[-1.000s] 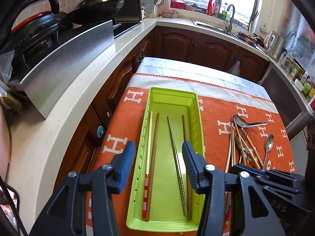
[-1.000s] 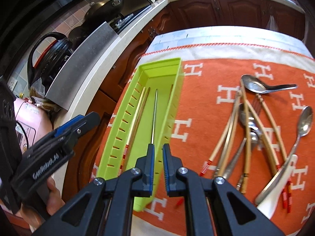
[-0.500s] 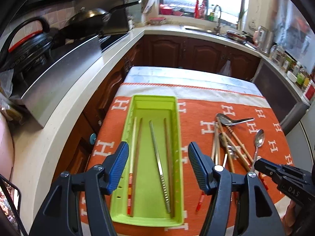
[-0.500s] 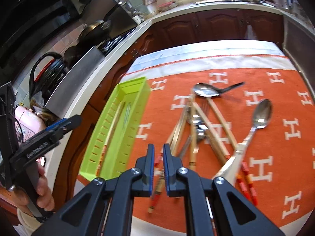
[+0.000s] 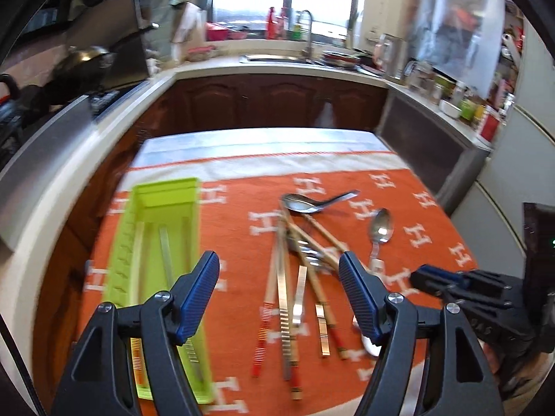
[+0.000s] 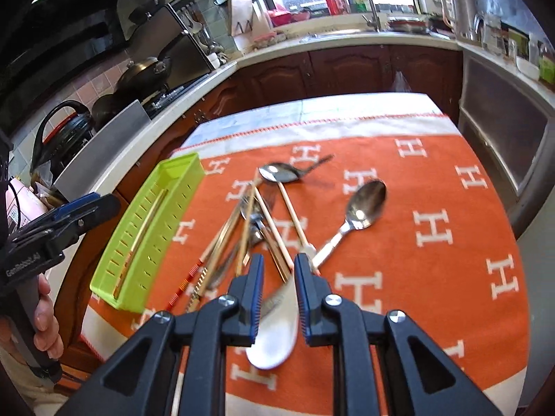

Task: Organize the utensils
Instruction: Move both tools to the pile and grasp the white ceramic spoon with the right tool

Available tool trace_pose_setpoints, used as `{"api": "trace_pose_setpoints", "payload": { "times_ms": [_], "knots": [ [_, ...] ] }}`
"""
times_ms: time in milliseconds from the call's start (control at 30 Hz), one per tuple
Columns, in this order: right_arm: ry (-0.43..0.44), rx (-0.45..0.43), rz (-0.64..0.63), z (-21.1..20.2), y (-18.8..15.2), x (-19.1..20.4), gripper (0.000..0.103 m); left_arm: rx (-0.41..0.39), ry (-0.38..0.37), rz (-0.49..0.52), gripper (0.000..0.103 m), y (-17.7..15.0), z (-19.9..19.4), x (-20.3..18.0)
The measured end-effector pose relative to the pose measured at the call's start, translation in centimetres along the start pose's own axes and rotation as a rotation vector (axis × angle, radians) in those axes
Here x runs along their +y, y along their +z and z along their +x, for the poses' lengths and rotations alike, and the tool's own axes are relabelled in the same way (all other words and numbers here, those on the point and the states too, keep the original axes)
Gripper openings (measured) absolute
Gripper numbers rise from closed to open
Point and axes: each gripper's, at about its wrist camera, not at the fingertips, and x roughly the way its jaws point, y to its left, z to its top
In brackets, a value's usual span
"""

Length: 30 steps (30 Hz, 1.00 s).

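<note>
Over the orange blanket with white H letters (image 6: 433,187) that covers the bench, both claws hover above a loose heap of wooden and metal chopsticks, forks and spoons (image 5: 301,270) near the bench's middle. The left claw (image 5: 279,291) stands wide and is opening, with nothing between its blue pads. The right claw (image 6: 279,277) is narrow and also opening; it holds nothing, and a white ceramic spoon (image 6: 274,343) lies on the blanket below the gap. Along the bench's left edge sits the lime-green slotted plastic tray (image 6: 145,239), already holding a few chopsticks. To do this step well, each claw should probably pick one piece free of the tangle, such as the steel spoon (image 6: 364,208) lying apart on the side of the heap away from the tray, and close across its handle so neighbours are not dragged along. Motion blur smears the left view, so the pieces crossing in the heap cannot be counted, and the tray's near end is hidden behind the left claw.
</note>
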Motion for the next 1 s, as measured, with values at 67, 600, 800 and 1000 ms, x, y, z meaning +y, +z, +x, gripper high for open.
{"api": "trace_pose_setpoints", "payload": {
  "times_ms": [67, 600, 800, 1000],
  "knots": [
    [0.006, 0.023, 0.009, 0.2, -0.7, -0.8, 0.018, 0.026, -0.031, 0.018, 0.070, -0.4, 0.9, -1.2],
    [0.138, 0.204, 0.061, 3.7, -4.3, -2.6, 0.018, 0.248, -0.088, 0.016, 0.070, -5.4, 6.9, -3.5],
    [0.141, 0.200, 0.043, 4.8, -4.2, -2.2, 0.018, 0.266, -0.078, -0.002, 0.070, -5.6, 7.4, -3.0],
    [0.066, 0.161, -0.088, 4.9, -4.3, 0.0, 0.018, 0.272, -0.079, 0.009, 0.070, -5.6, 7.7, -3.3]
  ]
}}
